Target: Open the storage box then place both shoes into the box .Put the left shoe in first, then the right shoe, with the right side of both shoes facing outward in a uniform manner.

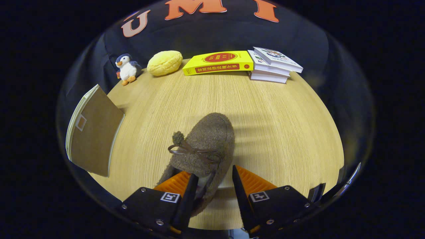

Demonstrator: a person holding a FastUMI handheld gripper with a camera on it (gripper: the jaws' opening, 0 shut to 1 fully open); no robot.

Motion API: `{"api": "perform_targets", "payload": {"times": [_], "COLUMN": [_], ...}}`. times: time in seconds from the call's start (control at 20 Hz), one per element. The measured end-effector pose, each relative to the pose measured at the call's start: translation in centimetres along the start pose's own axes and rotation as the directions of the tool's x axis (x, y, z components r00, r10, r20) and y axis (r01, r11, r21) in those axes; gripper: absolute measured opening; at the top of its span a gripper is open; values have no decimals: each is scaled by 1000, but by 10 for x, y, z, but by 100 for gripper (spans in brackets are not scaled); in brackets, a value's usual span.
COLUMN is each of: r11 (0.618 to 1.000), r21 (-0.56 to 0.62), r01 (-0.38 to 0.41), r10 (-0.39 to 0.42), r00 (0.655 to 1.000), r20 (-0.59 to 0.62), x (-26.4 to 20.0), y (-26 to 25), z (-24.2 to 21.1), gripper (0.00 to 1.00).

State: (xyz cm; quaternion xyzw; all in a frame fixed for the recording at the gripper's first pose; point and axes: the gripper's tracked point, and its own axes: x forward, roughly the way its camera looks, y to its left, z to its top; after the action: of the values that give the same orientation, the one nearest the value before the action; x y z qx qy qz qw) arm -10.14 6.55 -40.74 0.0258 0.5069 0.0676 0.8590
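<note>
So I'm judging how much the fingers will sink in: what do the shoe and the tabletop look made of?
The shoe looks like soft, fuzzy brown fleece or teddy fabric, matte and nubbly, with a smooth thin bow that could be leather or ribbon. The table looks like light wood or wood-look laminate, with fine straight grain and a low sheen. The gripper is open, its fingers straddling the shoe's rear.
</note>
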Motion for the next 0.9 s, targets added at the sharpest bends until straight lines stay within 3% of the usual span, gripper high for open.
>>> {"api": "perform_targets", "payload": {"times": [0.15, 0.3, 0.45, 0.9], "r11": [999, 994, 994, 999], "r21": [-24, -52, -9, 28], "r01": [48, 93, 105, 29], "r10": [-47, -91, -105, -33], "r00": [999, 995, 994, 992], "r20": [24, 37, 30, 125], "x": [13, 16, 9, -55], "y": [-3, -8, -12, 47], "z": [-1, 5, 14, 90], "gripper": [41, 30, 7, 5]}}
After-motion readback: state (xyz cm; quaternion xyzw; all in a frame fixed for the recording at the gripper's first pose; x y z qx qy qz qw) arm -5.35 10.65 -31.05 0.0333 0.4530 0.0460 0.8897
